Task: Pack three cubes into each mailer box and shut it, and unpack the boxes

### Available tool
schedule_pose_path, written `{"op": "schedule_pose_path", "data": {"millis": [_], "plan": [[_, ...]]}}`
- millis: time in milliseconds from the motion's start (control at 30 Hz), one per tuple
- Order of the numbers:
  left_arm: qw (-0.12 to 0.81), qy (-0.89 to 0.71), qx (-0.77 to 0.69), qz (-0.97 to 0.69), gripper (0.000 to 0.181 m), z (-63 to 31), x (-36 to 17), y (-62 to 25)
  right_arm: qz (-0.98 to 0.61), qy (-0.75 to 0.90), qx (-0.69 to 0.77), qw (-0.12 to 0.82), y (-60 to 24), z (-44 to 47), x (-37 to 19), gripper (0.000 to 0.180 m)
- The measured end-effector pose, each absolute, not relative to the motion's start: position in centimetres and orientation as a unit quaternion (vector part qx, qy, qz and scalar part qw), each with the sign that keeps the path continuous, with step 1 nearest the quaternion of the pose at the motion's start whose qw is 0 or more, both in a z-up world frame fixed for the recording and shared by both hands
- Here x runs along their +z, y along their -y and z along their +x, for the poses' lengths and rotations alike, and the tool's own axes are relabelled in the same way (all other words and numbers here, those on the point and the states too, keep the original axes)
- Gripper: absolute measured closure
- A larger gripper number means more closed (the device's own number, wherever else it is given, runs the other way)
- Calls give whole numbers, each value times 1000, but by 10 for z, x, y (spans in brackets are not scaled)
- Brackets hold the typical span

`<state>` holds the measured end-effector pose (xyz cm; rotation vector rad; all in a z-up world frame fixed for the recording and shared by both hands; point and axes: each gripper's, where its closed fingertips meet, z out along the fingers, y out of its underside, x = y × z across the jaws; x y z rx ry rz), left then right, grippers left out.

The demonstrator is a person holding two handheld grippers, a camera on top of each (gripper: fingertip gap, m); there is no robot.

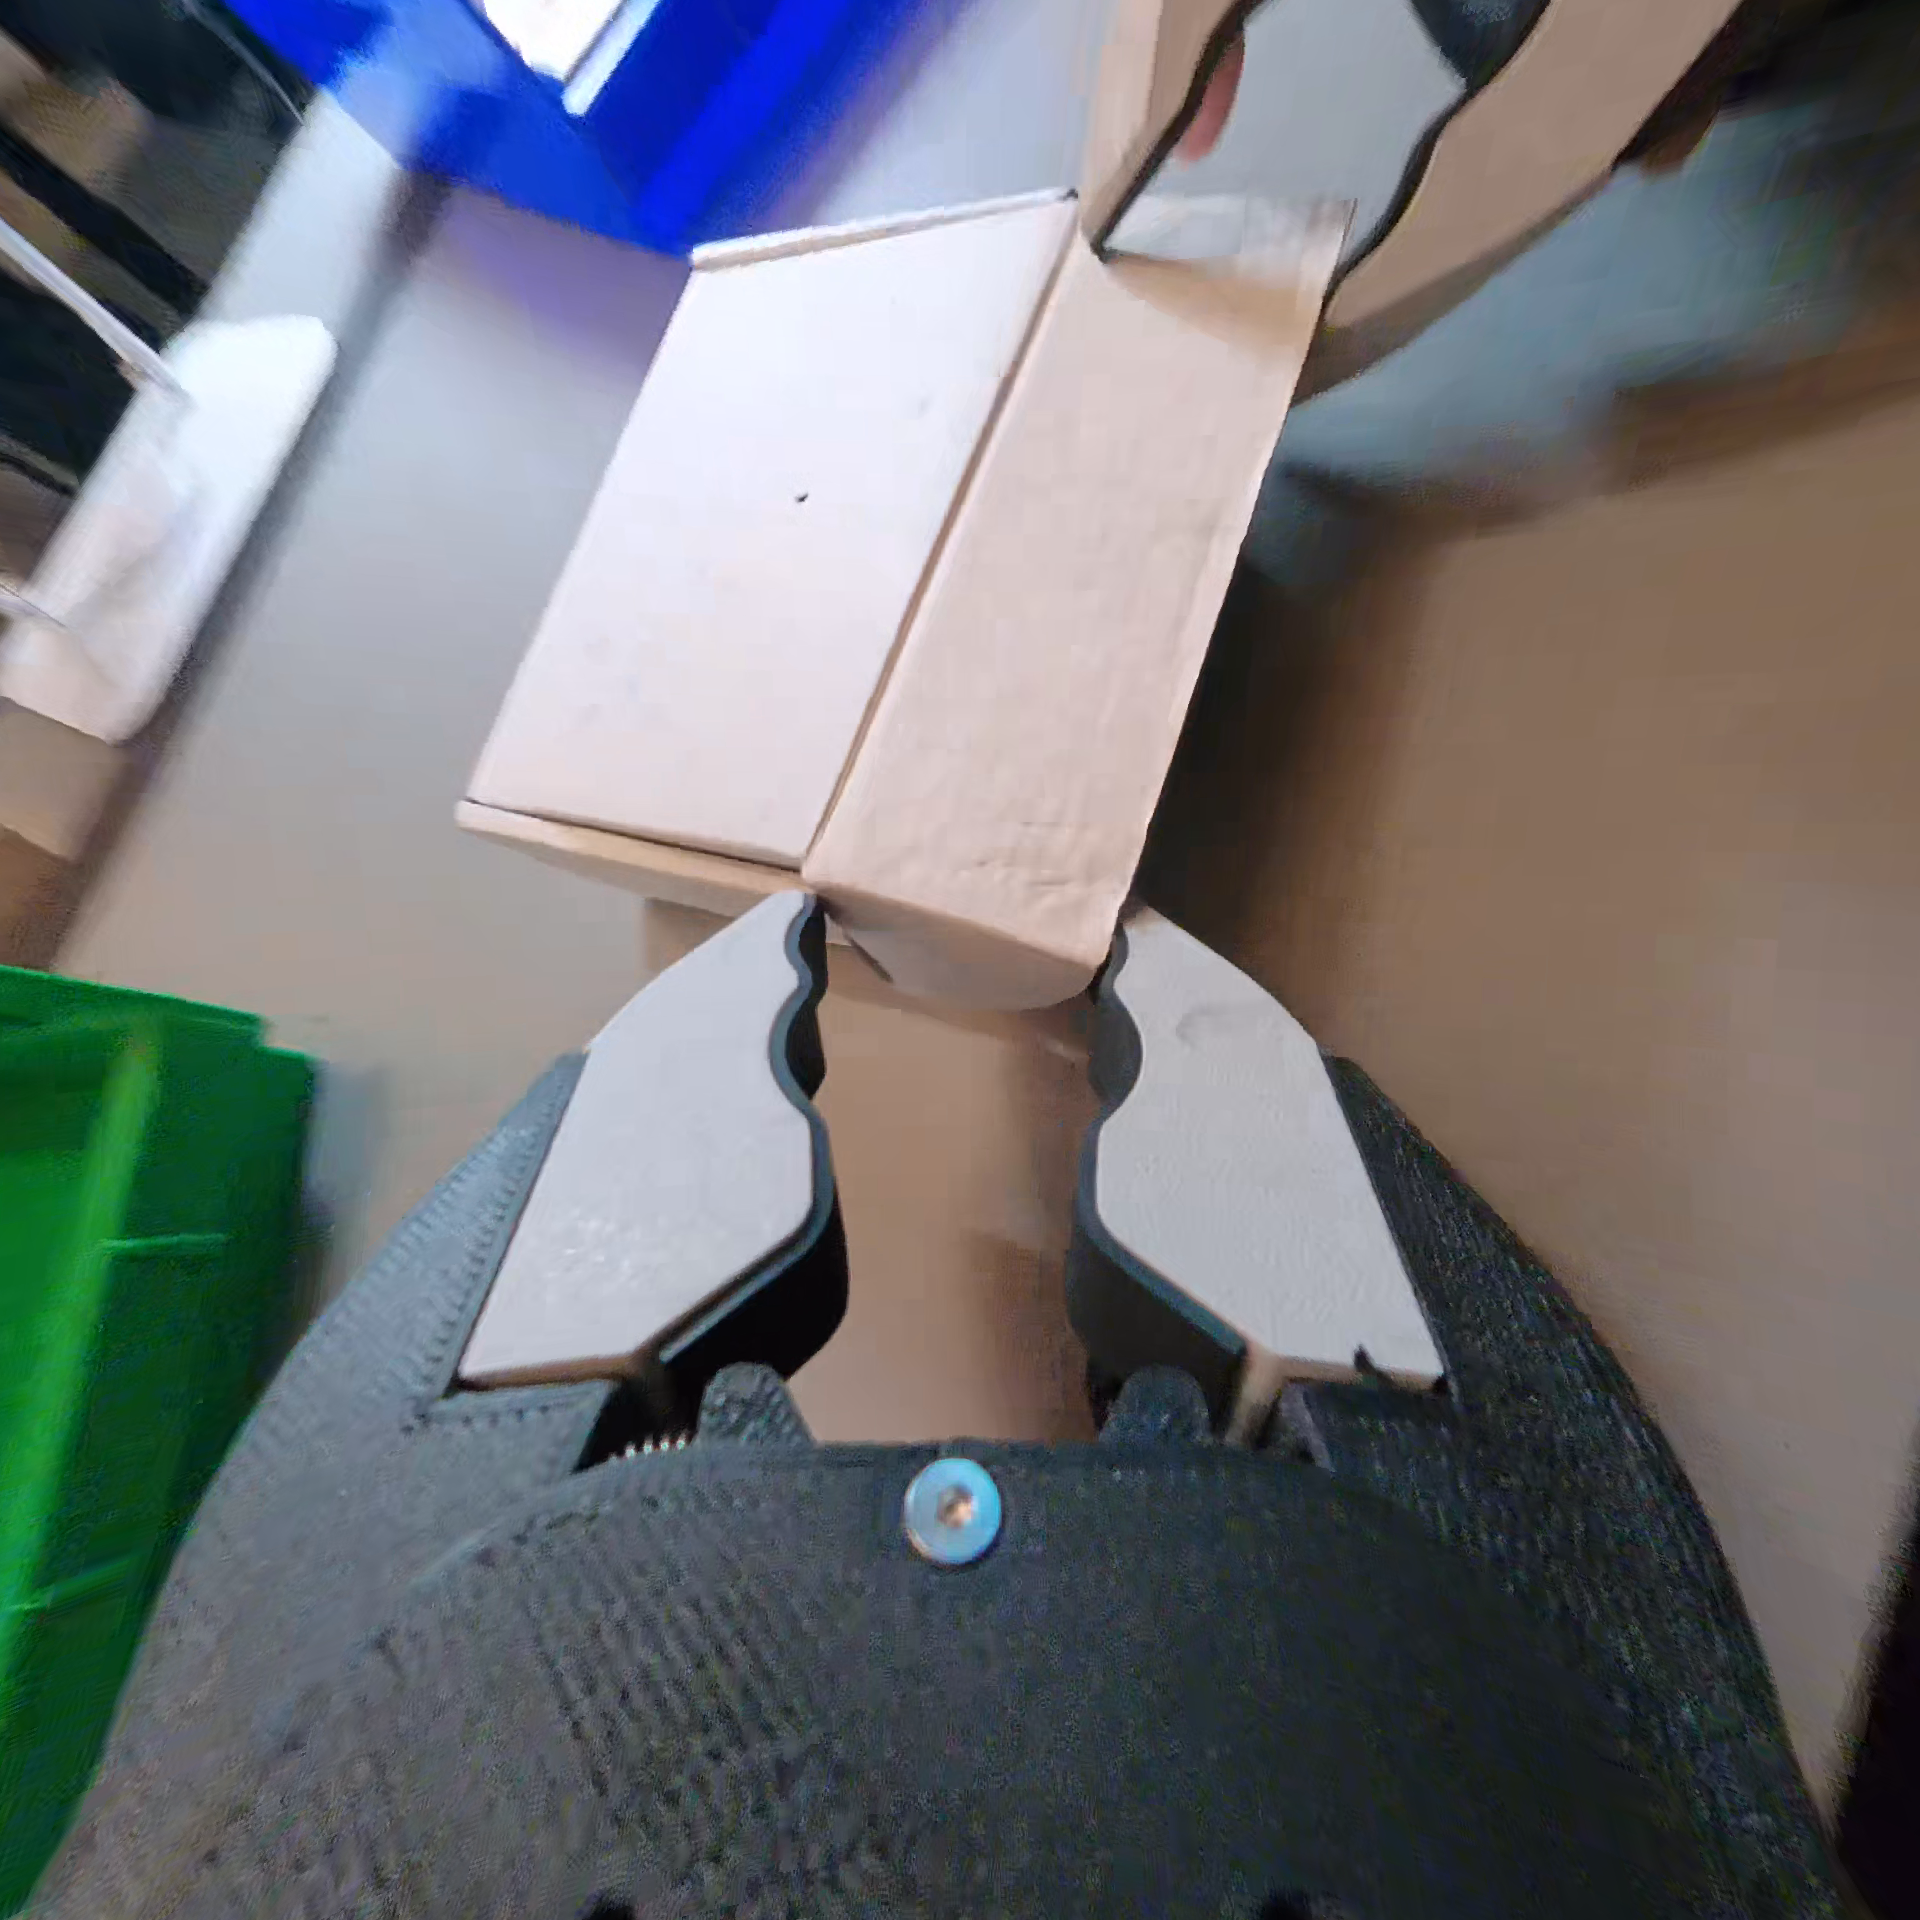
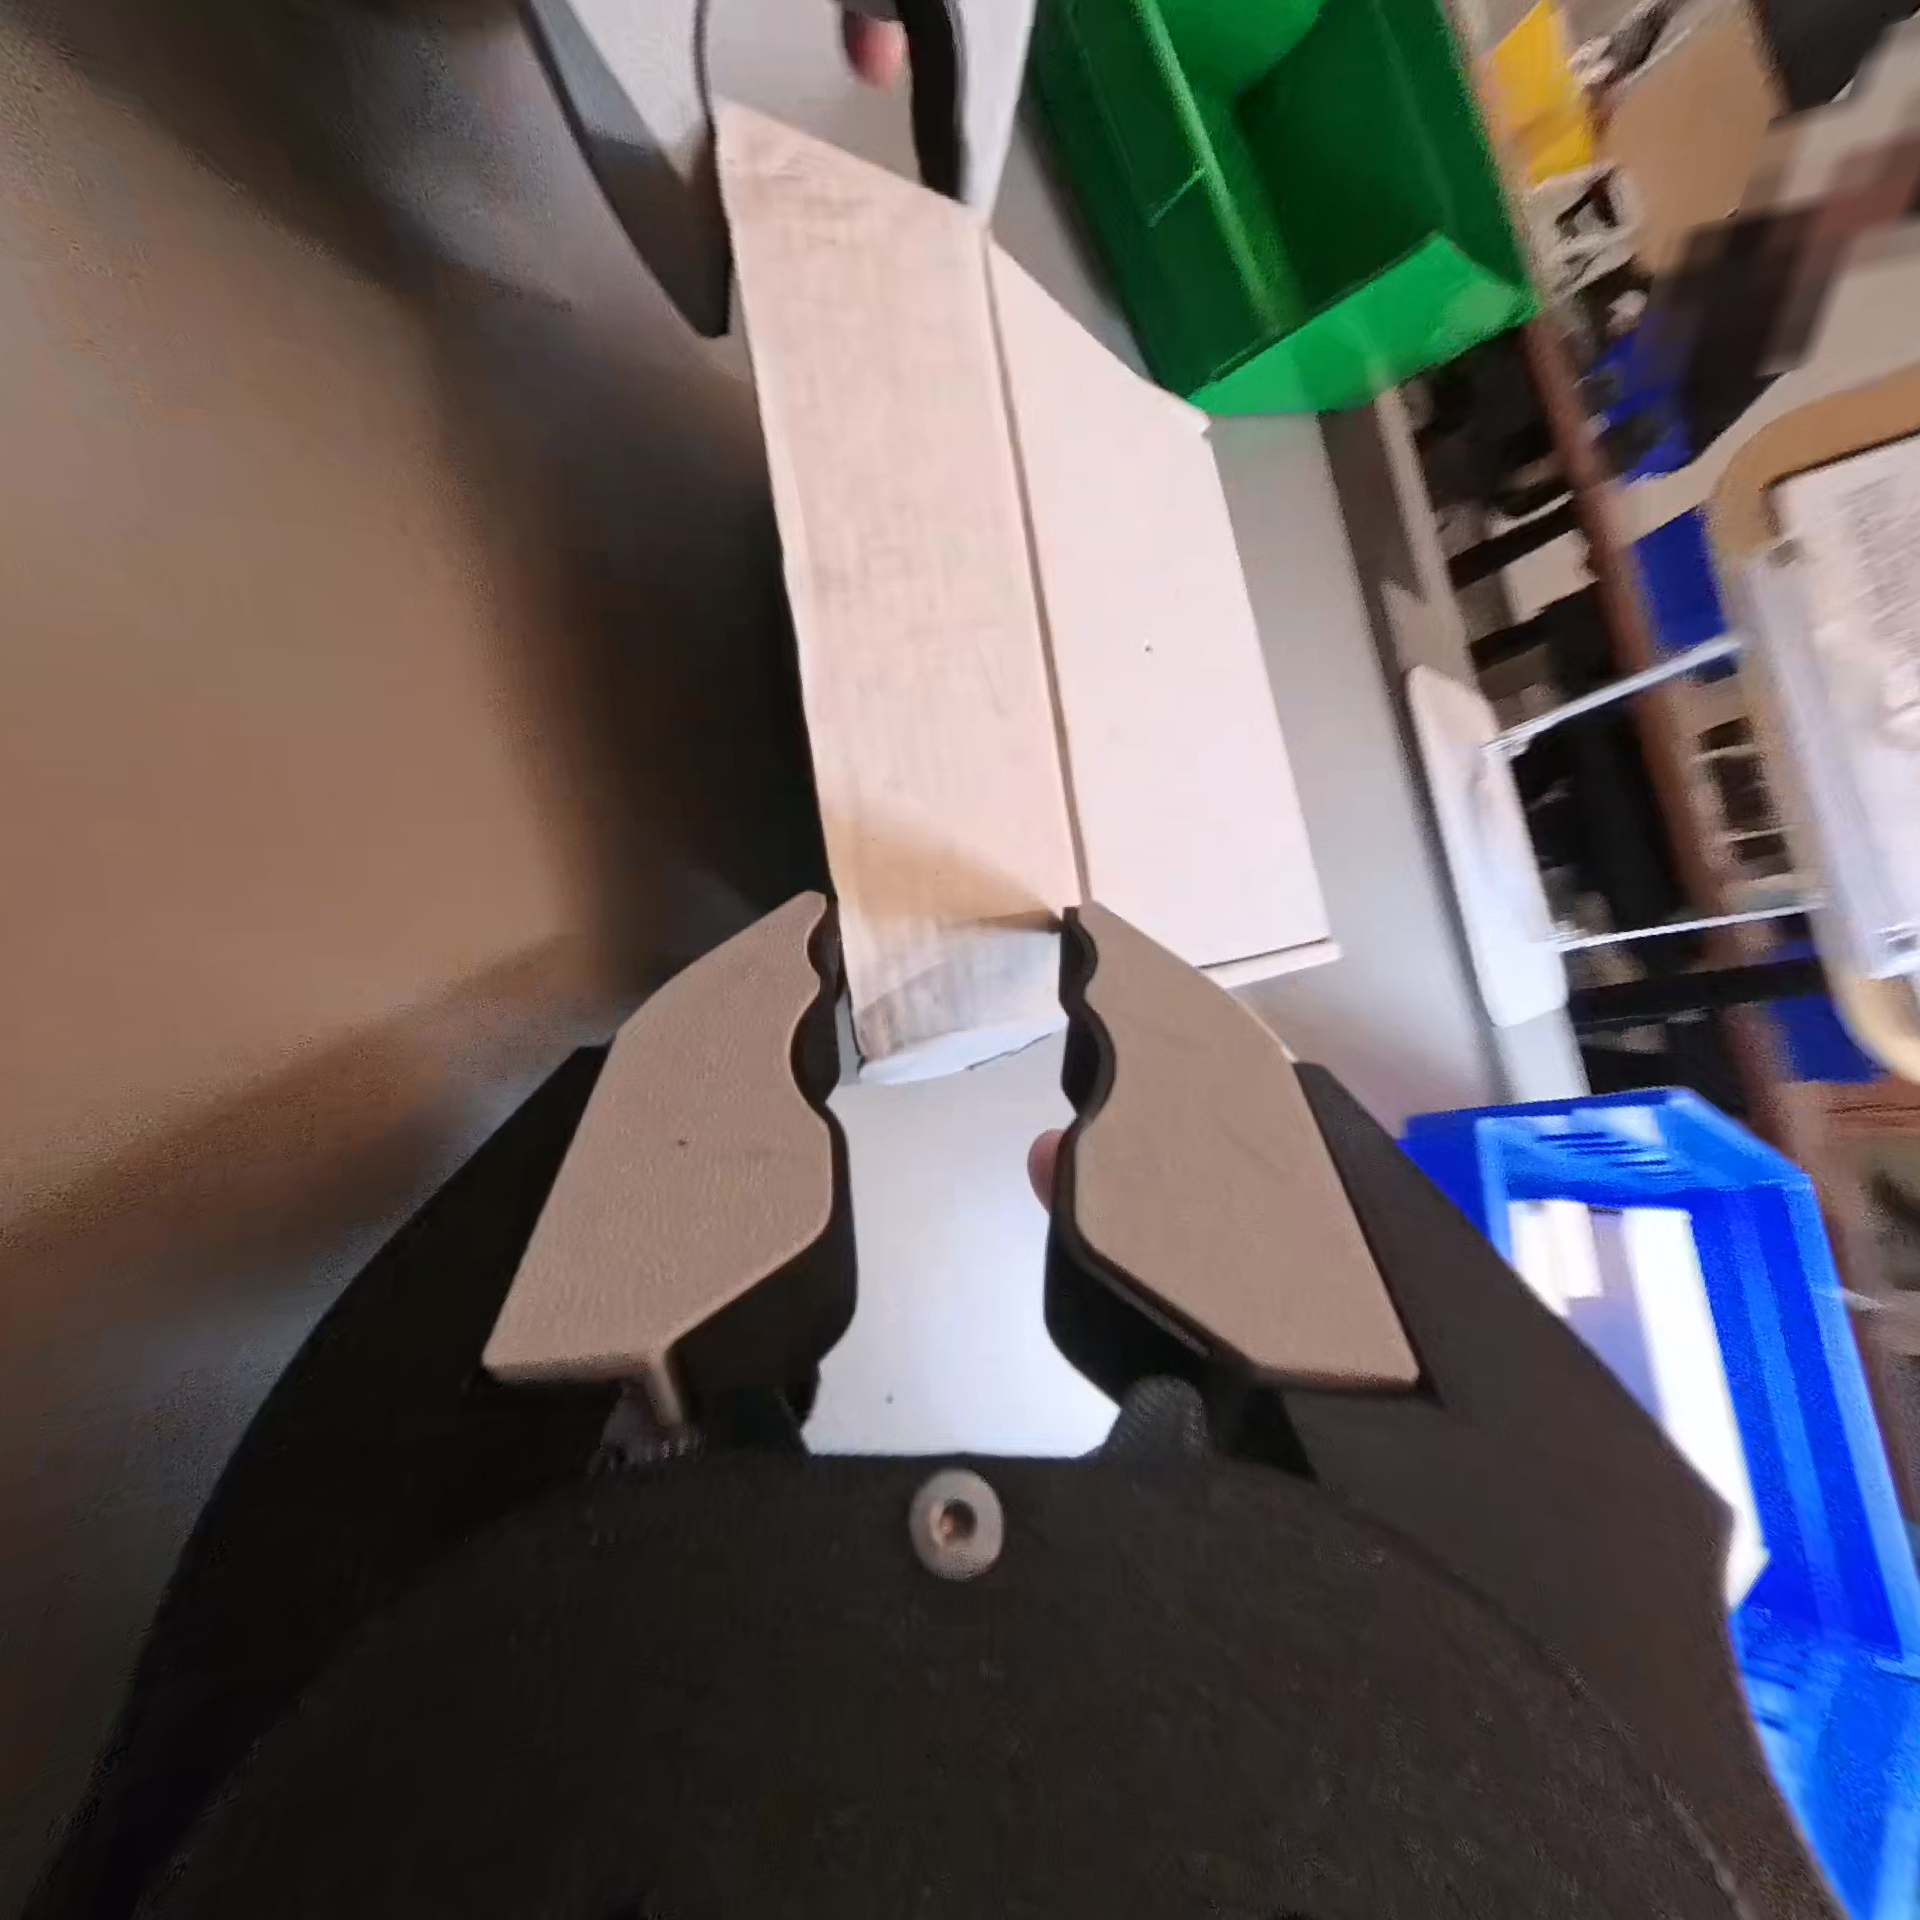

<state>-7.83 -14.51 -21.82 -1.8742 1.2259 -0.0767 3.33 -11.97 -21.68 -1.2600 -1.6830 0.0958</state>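
A closed tan cardboard mailer box is held tilted in the air between my two grippers. My left gripper is shut on the box's near end, with both fingertips pressed against its narrow side. My right gripper is shut on the opposite end of the same box. The right gripper also shows at the far end of the box in the left wrist view, and the left gripper shows the same way in the right wrist view. No cubes are in view.
A green bin is at my left, also in the right wrist view. A blue bin stands on the pale table and shows beyond the box in the left view. Shelving stands past the table.
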Motion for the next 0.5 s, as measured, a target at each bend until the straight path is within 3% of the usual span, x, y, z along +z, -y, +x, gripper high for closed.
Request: {"op": "schedule_pose_path", "data": {"millis": [267,500], "plan": [[319,-368,-228,-843,136,-75,-220,157,-641,621,215,396,128,29,-207,142],[291,-290,-323,-852,135,-75,-223,159,-656,584,192,438,121,35,-208,133]]}}
